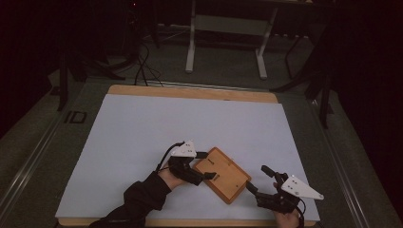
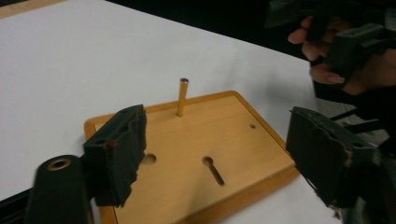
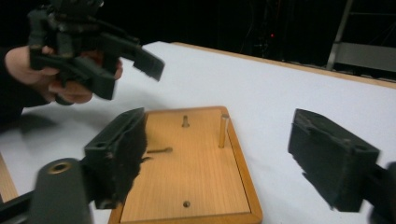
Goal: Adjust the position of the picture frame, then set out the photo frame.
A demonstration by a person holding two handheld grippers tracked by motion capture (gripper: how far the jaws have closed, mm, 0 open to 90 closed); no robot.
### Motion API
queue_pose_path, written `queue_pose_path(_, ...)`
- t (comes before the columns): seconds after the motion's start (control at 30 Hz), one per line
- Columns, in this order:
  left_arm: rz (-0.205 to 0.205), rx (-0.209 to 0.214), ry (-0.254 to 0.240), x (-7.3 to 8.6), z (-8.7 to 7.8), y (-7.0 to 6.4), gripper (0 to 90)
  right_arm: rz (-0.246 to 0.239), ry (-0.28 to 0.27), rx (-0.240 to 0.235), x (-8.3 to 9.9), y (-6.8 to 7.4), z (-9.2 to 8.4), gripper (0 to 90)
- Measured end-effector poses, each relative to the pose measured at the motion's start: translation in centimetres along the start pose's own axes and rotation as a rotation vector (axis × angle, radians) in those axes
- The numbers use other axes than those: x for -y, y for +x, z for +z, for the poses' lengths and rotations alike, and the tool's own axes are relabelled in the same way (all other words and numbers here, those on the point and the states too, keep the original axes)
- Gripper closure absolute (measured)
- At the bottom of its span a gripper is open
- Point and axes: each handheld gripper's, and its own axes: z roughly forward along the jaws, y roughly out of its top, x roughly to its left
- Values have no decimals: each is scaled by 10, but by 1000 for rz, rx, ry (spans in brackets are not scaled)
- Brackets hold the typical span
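A rectangular wooden board point(image 1: 222, 174) with a raised rim lies tilted on the white table cover. One thin upright peg point(image 2: 182, 96) stands near its far edge, with a round hole point(image 2: 149, 159) and a slot point(image 2: 214, 170) cut in its face. My left gripper point(image 1: 207, 165) hovers at the board's left end with its jaws wide apart and nothing between the pads. My right gripper point(image 1: 258, 178) sits off the board's right corner, also open and holding nothing. In the right gripper view, the peg point(image 3: 223, 130) stands at the board's right rim and the left gripper point(image 3: 130, 77) hangs above the table at upper left.
The white cover point(image 1: 157, 128) spans most of the tabletop, with a bare wooden strip point(image 1: 190, 92) along its far edge. Beyond it, a metal stand point(image 1: 225, 42) and cables point(image 1: 142, 66) sit on the dark floor.
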Motion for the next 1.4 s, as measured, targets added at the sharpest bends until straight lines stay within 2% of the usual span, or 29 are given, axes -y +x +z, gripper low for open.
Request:
queue_pose_path(0.07, 9, -17, -17, 2, -7, -2, 149, 1, 26, 12, -2, 1, 5, 154)
queue_pose_path(0.13, 11, -37, -17, 5, -14, -4, 135, 2, 35, -28, -2, 0, 7, 147)
queue_pose_path(0.2, 7, -62, -21, 9, -21, -6, 93, -12, 47, -33, -3, 0, 11, 147)
queue_pose_path(0.27, -5, -69, -31, 14, -29, -6, 53, -18, 57, -28, -4, -1, 14, 151)
queue_pose_path(0.3, -10, -89, -28, 15, -32, -6, 25, -14, 58, -36, -4, -3, 16, 152)
queue_pose_path(0.43, -24, -86, -36, 23, -42, -6, 21, -17, 79, -64, -6, -6, 25, 158)
queue_pose_path(0.57, -24, -109, -34, 32, -49, -8, 21, -38, 97, -71, -9, -7, 35, 159)
queue_pose_path(0.73, -14, -121, -33, 40, -54, -13, 21, -40, 89, -87, -12, -10, 46, 167)
queue_pose_path(1.03, -42, -156, -77, 51, -61, -10, 21, -33, 106, -89, -9, -13, 55, 180)
queue_pose_path(1.17, -31, -173, -103, 54, -65, -10, 21, -28, 118, -89, -7, -18, 60, 182)
queue_pose_path(1.23, -28, -173, -99, 55, -65, -10, 21, -30, 128, -84, -6, -19, 62, 184)
queue_pose_path(1.27, -12, -177, -99, 56, -64, -11, 21, -28, 135, -87, -6, -20, 64, 185)
queue_pose_path(1.33, -13, -178, -99, 57, -64, -12, 21, -27, 138, -87, -6, -20, 66, 187)
queue_pose_path(1.4, -15, -169, -102, 58, -63, -12, 21, -14, 151, -110, -5, -22, 70, 228)
